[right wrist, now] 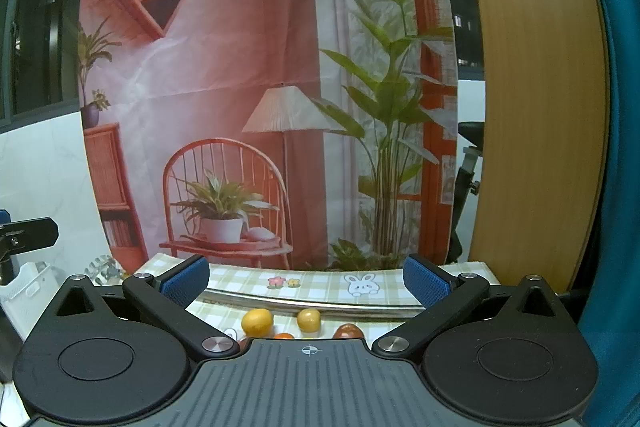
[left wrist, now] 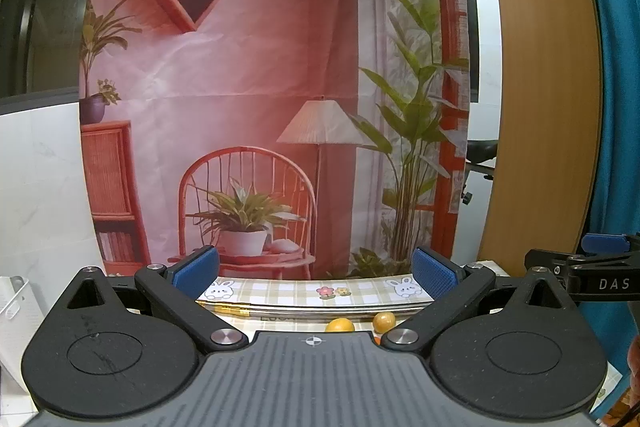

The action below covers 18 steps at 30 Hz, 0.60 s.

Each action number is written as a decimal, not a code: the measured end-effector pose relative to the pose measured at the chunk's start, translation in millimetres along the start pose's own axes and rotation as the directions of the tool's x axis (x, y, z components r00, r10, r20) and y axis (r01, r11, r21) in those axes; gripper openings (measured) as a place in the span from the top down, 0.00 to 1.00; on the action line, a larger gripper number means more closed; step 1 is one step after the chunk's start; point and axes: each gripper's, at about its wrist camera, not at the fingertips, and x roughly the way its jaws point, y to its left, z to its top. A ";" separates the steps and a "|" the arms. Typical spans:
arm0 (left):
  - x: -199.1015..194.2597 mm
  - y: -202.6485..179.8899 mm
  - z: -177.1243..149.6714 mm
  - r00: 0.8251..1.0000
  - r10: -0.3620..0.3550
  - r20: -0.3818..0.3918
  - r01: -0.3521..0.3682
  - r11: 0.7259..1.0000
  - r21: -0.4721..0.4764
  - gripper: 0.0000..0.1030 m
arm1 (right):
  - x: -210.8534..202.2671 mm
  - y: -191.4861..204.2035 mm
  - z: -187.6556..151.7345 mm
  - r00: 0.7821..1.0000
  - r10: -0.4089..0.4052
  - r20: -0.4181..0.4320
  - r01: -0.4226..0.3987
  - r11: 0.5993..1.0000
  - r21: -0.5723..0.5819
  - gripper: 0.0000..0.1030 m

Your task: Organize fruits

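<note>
Both grippers level, aimed at the backdrop (right wrist: pixel 240 67) over the counter (right wrist: pixel 320 283), nothing in hand. Left gripper (left wrist: pixel 314 271): jaws spread, empty. Right gripper (right wrist: pixel 306 277): jaws spread, empty. Fruits low in view, below and ahead of the jaws: orange (right wrist: pixel 257 321), yellow fruit (right wrist: pixel 309 319), brown fruit (right wrist: pixel 347 331), small orange one (right wrist: pixel 283 336) half hidden by the gripper body. More fruit visible to the right gripper; judged nearer. Round fruits, no long axis. White basket (left wrist: pixel 12 303) at left, contents not visible. Metal tray (right wrist: pixel 340 301) behind the fruits, contents unclear
</note>
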 end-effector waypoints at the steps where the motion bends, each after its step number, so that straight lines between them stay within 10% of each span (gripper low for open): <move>1: 0.0 0.0 0.0 1.000 0.000 0.000 0.000 1.000 0.000 0.00 | 0.1 0.0 0.1 1.000 0.000 -0.001 0.000 1.000 0.000 0.00; 18: 43.3 45.0 -19.3 0.995 0.046 -0.093 -0.055 0.994 -0.094 0.00 | 40.6 -23.0 -33.8 0.997 -0.004 -0.081 0.010 0.997 0.074 0.00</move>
